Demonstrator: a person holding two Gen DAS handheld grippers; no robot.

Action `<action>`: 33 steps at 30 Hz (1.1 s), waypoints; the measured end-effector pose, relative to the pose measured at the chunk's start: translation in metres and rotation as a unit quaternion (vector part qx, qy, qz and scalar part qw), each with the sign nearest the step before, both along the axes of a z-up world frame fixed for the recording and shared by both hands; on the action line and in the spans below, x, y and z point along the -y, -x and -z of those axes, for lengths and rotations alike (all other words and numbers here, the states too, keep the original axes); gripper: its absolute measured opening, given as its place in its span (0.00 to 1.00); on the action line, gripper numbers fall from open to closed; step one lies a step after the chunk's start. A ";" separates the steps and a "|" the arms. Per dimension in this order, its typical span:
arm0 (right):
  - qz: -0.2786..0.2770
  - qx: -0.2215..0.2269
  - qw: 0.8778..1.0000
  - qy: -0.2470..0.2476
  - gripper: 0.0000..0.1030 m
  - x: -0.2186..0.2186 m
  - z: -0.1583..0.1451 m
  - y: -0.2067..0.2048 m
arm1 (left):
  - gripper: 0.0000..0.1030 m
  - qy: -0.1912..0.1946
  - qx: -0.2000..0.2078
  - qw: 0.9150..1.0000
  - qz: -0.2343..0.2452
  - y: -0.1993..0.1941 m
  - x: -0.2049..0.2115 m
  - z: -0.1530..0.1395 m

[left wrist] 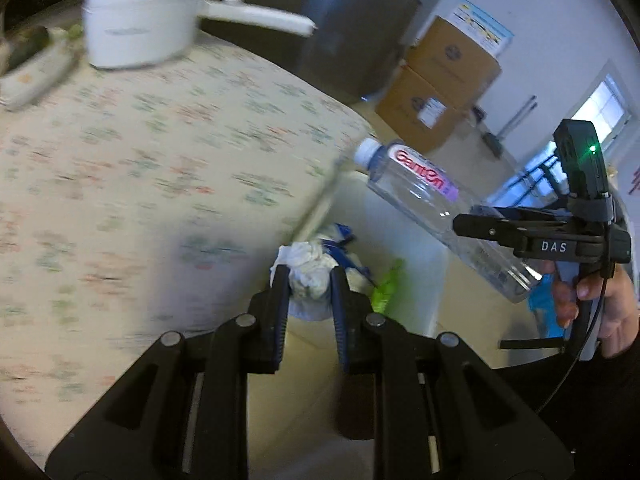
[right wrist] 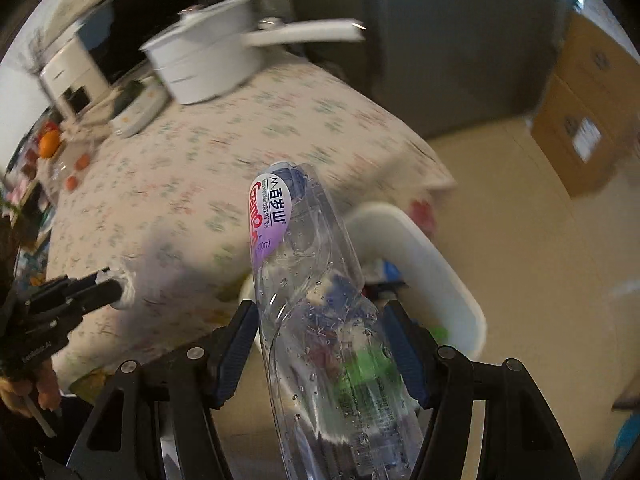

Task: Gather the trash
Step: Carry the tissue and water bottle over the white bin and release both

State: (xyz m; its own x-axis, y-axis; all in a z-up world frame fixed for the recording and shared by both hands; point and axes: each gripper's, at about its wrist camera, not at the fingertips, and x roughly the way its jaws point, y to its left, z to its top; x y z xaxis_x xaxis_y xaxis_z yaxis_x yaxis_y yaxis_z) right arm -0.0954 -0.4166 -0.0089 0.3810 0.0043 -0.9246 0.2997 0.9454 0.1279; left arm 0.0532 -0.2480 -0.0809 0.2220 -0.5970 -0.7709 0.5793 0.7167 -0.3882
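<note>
A crumpled wad of tissue (left wrist: 308,276) is clamped between the jaws of the left gripper (left wrist: 310,280), and a clear plastic bottle (right wrist: 320,320) is clamped across its body between the jaws of the right gripper (right wrist: 320,344), neck pointing away from them. Beyond and below both sets of jaws a white bin (right wrist: 452,280) is seen beside the worktop (left wrist: 140,160), with wrappers already in it. The tissue is judged light, soft and easily squashed. The bottle is judged empty, light, thin-walled and slippery, so a mid-body grip suits it, though crushing is likely if it is squeezed hard.
</note>
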 end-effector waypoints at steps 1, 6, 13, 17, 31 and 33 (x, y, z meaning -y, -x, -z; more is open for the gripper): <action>0.005 -0.003 1.000 0.000 0.64 0.007 0.002 0.003 | 0.21 -0.005 -0.001 1.000 0.007 0.001 0.012 0.007; 0.018 -0.018 1.000 0.008 0.64 0.028 0.013 0.014 | 0.22 -0.034 -0.010 0.999 0.032 0.005 0.065 0.036; 0.027 -0.025 0.999 0.000 0.64 0.040 0.020 0.023 | 0.24 -0.041 -0.014 0.999 0.033 -0.002 0.094 0.048; 0.035 -0.038 0.999 0.000 0.64 0.044 0.027 0.024 | 0.38 -0.043 -0.016 0.998 0.045 0.000 0.102 0.050; 0.040 -0.119 0.992 0.018 0.65 0.041 0.068 -0.003 | 0.80 -0.106 0.045 0.993 0.015 0.005 0.019 0.015; 0.043 -0.134 0.990 0.022 0.65 0.040 0.078 -0.012 | 0.83 -0.114 0.049 0.992 -0.004 0.006 -0.006 0.007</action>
